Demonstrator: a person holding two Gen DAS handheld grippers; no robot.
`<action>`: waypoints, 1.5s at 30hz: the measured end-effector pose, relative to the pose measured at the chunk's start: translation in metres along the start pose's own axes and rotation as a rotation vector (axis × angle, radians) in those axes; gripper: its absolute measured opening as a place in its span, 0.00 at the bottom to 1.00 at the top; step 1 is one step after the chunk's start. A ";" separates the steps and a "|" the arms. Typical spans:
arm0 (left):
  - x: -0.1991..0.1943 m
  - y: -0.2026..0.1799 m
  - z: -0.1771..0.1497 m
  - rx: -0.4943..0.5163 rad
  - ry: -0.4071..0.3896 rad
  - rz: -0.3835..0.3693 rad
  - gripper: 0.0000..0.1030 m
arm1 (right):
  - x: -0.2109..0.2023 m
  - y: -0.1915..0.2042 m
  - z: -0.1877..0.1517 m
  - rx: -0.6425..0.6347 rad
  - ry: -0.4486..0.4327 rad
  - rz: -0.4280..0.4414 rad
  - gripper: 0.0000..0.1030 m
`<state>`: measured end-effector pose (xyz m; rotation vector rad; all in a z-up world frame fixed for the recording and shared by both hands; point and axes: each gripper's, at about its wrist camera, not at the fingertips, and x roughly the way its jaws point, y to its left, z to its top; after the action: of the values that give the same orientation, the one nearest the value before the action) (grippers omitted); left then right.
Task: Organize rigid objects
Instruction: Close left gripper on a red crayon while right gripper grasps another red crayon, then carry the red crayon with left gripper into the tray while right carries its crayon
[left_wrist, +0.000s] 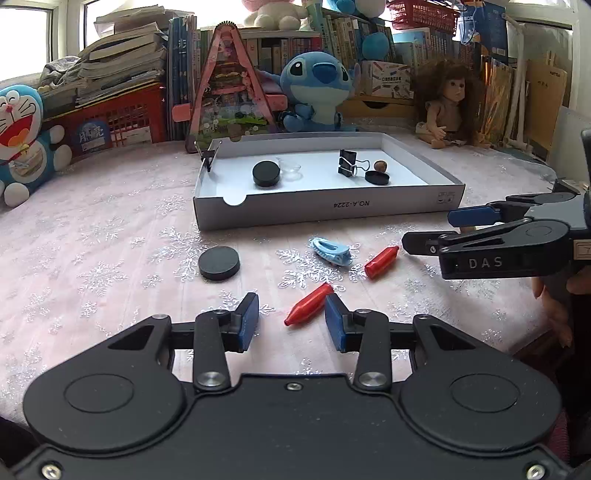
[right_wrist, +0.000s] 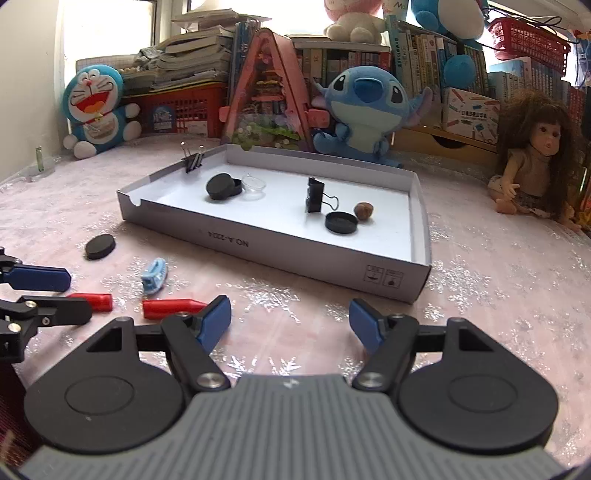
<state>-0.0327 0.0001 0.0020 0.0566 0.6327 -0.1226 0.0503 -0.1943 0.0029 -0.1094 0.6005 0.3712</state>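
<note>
A grey cardboard tray (left_wrist: 325, 211) (right_wrist: 295, 254) holds a black puck (left_wrist: 266, 174), a clear dish (left_wrist: 290, 168), a binder clip (left_wrist: 347, 163), a black lid (left_wrist: 376, 177) and a nut (left_wrist: 380, 165). In front of it lie a black puck (left_wrist: 219, 263) (right_wrist: 100, 246), a light blue toy (left_wrist: 330, 251) (right_wrist: 155, 276) and two red crayons (left_wrist: 309, 303) (left_wrist: 381, 261). My left gripper (left_wrist: 291, 319) is open, with the near crayon between its fingertips, low over the cloth. My right gripper (right_wrist: 290, 325) is open and empty; it also shows in the left wrist view (left_wrist: 428, 232).
A second binder clip (left_wrist: 208, 157) grips the tray's left wall. Plush toys (left_wrist: 317, 92), a doll (left_wrist: 448, 103), a pink model house (left_wrist: 227, 88), red baskets and books line the back of the snowflake-patterned tablecloth (left_wrist: 92, 240).
</note>
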 end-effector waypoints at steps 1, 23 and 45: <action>-0.001 0.002 -0.001 -0.002 0.001 0.008 0.36 | -0.003 0.002 0.001 0.001 -0.008 0.020 0.79; 0.006 0.008 0.002 -0.039 -0.007 0.040 0.40 | -0.002 0.046 -0.002 -0.001 0.016 0.112 0.56; 0.019 -0.010 0.002 0.001 -0.035 -0.007 0.50 | -0.006 0.028 -0.005 0.055 0.003 0.056 0.47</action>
<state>-0.0181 -0.0114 -0.0078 0.0529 0.5980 -0.1304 0.0327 -0.1708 0.0028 -0.0409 0.6167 0.4082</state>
